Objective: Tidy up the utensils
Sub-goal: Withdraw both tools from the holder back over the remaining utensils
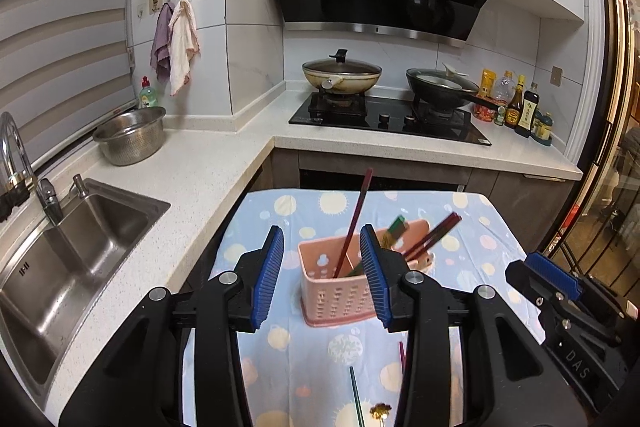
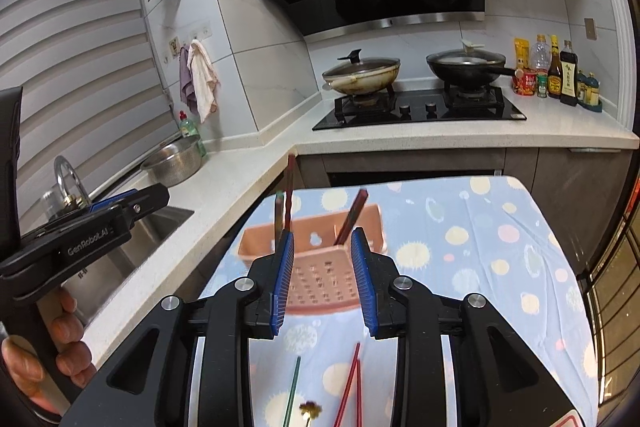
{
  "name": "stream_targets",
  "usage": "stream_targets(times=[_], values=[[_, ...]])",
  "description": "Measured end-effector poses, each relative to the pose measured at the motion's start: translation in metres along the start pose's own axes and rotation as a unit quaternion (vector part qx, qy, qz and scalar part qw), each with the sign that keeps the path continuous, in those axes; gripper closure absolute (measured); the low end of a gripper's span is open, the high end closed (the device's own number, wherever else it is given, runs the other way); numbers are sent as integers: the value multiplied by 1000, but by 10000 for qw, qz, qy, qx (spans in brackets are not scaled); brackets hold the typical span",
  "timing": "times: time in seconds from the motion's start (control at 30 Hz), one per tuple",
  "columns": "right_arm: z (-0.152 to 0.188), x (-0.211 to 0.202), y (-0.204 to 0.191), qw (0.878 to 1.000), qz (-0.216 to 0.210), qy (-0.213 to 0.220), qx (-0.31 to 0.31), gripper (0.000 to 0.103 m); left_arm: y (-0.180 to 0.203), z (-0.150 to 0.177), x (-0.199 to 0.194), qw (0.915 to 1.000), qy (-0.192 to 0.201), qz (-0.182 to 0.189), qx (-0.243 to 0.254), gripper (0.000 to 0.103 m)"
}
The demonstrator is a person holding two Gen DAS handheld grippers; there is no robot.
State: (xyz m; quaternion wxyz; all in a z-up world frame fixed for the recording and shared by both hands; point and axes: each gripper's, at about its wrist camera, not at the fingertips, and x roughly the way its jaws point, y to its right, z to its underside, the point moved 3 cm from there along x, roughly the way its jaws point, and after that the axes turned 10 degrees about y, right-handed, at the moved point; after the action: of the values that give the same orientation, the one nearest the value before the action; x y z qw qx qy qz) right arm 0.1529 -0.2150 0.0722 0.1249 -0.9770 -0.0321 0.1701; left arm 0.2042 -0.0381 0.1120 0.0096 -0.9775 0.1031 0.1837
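A pink perforated basket (image 1: 334, 291) stands on the blue patterned tablecloth (image 1: 288, 351). A tall red chopstick (image 1: 355, 223), a green one and a dark red pair (image 1: 434, 233) lean in it. My left gripper (image 1: 321, 231) is open just short of the basket, with nothing between its pads. My right gripper (image 2: 323, 233) is also open and empty, facing the same basket (image 2: 320, 279). Loose on the cloth below lie a green chopstick (image 2: 294, 387), a red pair (image 2: 352, 383) and a gold utensil head (image 2: 310, 407). The right gripper (image 1: 552, 277) also shows at the right edge of the left wrist view.
A steel sink (image 1: 80, 247) with a tap sits left of the table, and a steel colander (image 1: 130, 135) stands on the counter. Two lidded pans are on the hob (image 1: 388, 119), with sauce bottles (image 1: 516, 107) beside it. A hand (image 2: 60, 343) holds the left gripper (image 2: 116, 215).
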Motion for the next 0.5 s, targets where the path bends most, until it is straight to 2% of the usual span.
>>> stream_targets(times=[0.3, 0.5], values=[[48, -34, 2, 9992, 162, -316, -183, 73, 2, 45, -21, 9994, -331, 78, -86, 63], [109, -53, 10, 9949, 232, -965, -162, 73, -1, 101, -34, 9967, -804, 94, -117, 59]])
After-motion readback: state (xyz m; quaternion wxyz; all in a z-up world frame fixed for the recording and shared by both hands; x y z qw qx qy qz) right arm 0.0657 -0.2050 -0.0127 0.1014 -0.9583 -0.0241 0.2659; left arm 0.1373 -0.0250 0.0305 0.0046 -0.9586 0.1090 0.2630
